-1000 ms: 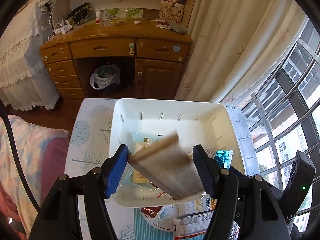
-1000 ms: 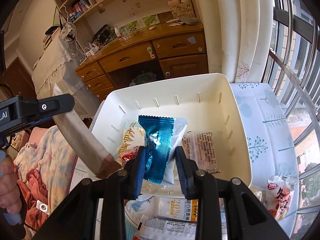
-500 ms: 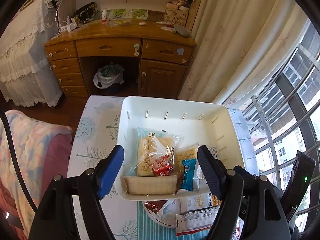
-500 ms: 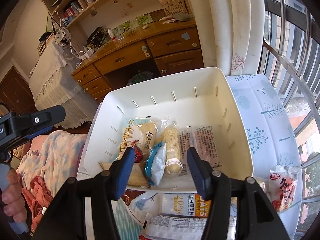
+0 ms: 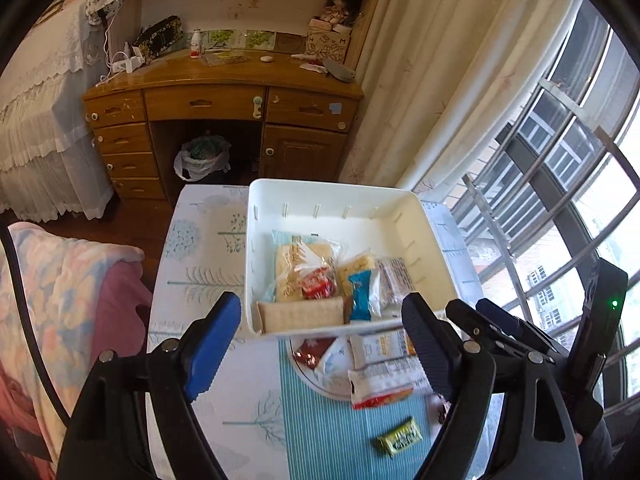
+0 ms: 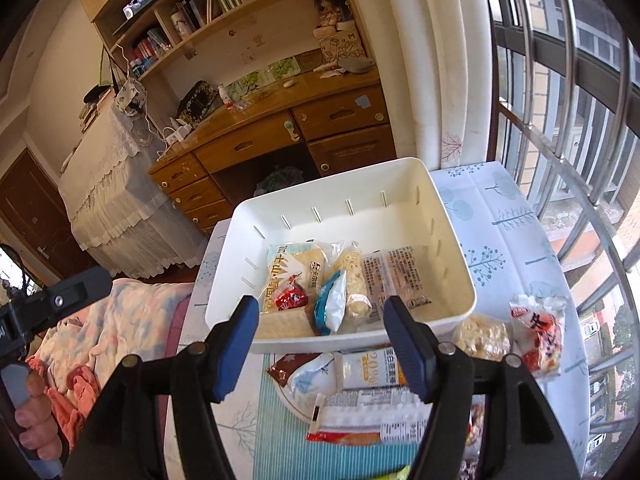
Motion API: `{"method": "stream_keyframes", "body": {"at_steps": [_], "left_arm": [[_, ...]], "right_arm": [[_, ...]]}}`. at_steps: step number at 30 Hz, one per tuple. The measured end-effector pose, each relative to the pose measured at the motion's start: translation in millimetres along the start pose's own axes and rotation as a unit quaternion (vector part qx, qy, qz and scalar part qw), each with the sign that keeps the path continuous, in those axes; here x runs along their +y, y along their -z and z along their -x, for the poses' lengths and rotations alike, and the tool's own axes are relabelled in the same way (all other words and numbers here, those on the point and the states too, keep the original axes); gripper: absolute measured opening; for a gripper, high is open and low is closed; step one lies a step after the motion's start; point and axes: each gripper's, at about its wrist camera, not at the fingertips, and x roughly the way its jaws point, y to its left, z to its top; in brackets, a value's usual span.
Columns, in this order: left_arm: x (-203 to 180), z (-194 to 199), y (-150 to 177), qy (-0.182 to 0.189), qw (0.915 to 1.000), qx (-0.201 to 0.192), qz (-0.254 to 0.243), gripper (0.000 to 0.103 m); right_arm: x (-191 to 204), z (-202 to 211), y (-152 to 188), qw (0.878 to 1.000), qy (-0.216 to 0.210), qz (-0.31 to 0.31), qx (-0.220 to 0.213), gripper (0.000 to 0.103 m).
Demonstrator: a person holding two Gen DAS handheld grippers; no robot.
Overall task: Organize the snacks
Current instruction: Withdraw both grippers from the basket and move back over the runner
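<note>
White basket (image 5: 436,248) at table's far edge holds 5 packets; both grippers (image 5: 320,344) (image 6: 320,344) opening, nothing held. Risk — plate (image 5: 316,376) packets overlap, so 2 could be nipped together.

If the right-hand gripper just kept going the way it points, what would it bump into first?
Probably the white bin's near wall, or the blue-and-white packet just behind it. The right gripper is empty, its jaws opening. Depth is hard to judge in this view.
</note>
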Motion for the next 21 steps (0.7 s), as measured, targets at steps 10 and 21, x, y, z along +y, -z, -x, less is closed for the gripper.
{"method": "stream_keyframes", "body": {"at_steps": [10,21], "left_arm": [[5,46,61,0.048,0.9983,0.009,-0.030,0.082],[-11,57,98,0.071,0.9956,0.035,-0.050,0.082]], "right_arm": [[5,48,48,0.999,0.022,-0.019,-0.022,0.068],[-8,76,92,0.998,0.055,-0.021,-0.011,0.070]]}}
